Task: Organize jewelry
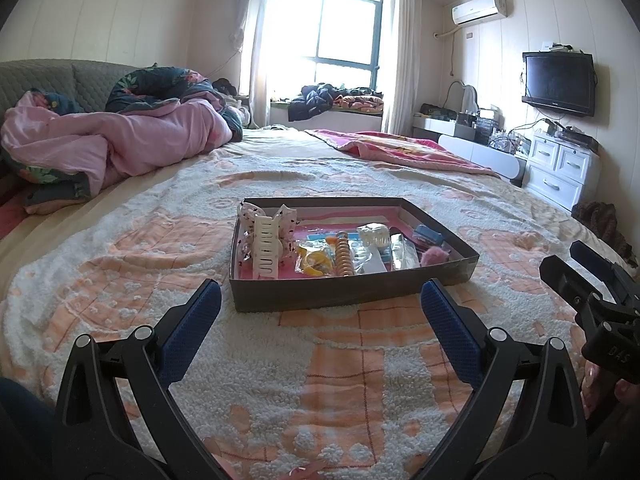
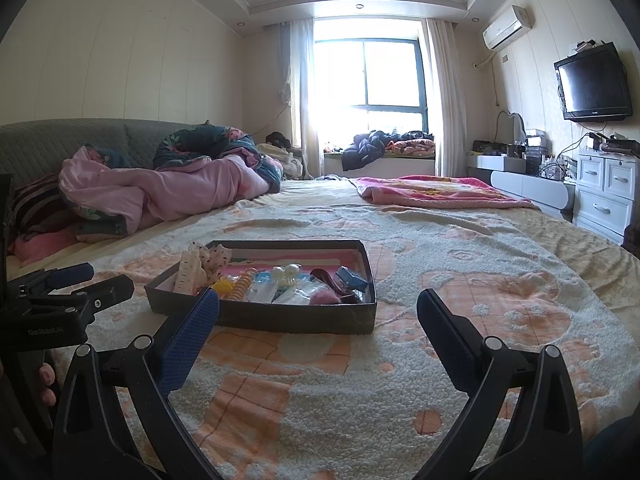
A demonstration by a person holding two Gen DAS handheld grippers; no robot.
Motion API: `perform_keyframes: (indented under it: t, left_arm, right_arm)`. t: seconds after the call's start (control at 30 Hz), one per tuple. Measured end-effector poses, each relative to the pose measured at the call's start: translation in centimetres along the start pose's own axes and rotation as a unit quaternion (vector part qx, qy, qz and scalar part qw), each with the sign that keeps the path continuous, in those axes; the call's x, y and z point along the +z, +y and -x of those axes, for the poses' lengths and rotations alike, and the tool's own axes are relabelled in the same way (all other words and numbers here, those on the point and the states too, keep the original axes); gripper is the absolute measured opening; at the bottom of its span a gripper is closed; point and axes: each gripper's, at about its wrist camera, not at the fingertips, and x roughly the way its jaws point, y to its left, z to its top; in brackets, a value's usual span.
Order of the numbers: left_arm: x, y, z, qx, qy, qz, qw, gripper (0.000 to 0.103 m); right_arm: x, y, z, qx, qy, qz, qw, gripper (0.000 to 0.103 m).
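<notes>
The right gripper [image 2: 318,304] fills the lower frame, its two fingers spread wide and empty above the bedspread [image 2: 460,280]. At centre sits a dark shallow box [image 2: 280,322] of hair clips and small packets. The left gripper [image 2: 86,278] enters at the left edge.

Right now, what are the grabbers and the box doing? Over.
Left gripper open, empty. Right gripper open, empty. Box on bed, hair clips inside. Path clear.

My left hand-held gripper [image 1: 320,312] is matt black plastic with rough, dimpled blue pads [image 1: 192,332]. The bedspread [image 1: 340,380] is nubbly, looped cloth. The tray [image 1: 352,292] looks like matt dark cardboard, holding glossy plastic clips [image 1: 266,246].
</notes>
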Motion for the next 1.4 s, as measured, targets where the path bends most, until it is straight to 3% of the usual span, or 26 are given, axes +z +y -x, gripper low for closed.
perform_keyframes:
  t: [1.4]
  left_arm:
    - [-0.14,-0.01,0.02,0.000,-0.001,0.000,1.0000,0.092]
  right_arm:
    - [0.00,0.29,0.18,0.001,0.000,0.003,1.000,0.097]
